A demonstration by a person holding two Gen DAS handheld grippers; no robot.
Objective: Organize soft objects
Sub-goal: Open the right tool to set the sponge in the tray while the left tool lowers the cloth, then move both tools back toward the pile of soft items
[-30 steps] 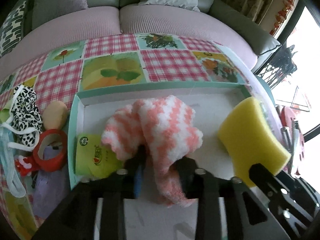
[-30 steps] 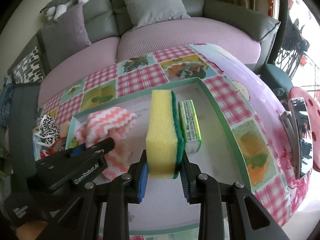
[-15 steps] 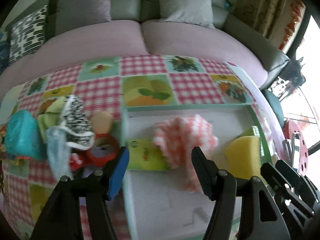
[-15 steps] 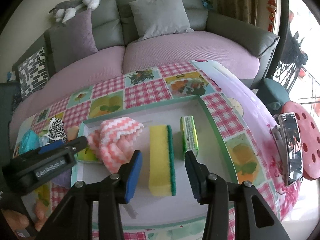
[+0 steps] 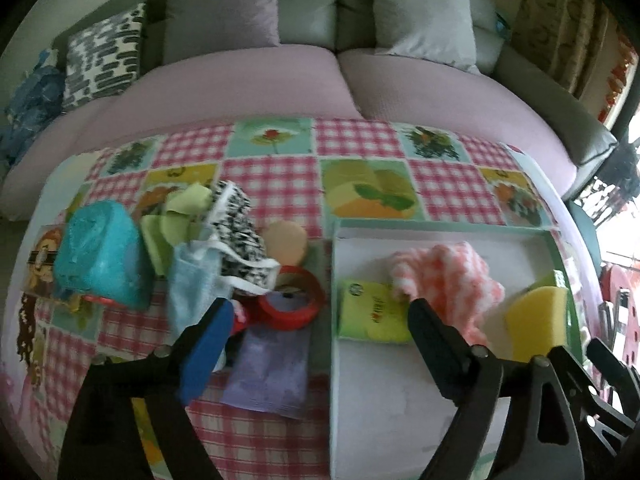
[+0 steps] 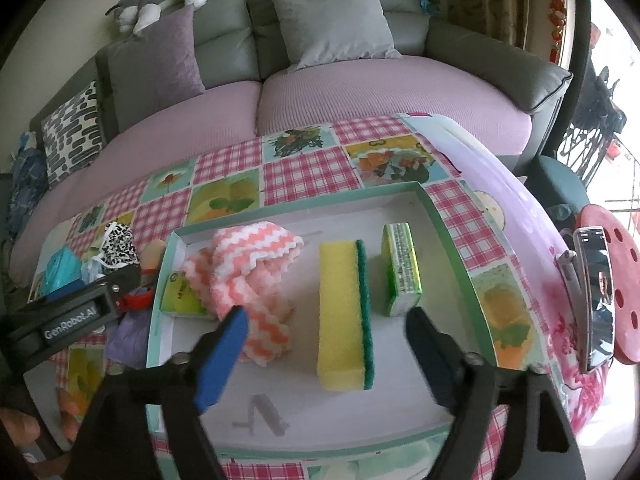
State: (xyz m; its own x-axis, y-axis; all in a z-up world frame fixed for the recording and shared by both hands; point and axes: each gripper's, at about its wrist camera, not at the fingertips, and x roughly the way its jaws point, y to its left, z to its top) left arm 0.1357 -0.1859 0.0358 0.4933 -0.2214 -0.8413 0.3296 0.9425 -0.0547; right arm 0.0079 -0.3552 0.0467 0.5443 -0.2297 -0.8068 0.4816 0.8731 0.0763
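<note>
- One tray on the table holds one yellow sponge, one pink cloth, two green packets.
- Two tongs, left and right, both spreading wider, pinching nothing.

The table has a checked cloth. On it lie a tray, a tape roll, a purple packet and a teal bundle.

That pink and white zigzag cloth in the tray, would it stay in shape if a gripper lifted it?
Probably not. The pink and white cloth lies crumpled in soft folds, so it would likely droop. It looks fluffy, so probably light and not slippery.
</note>
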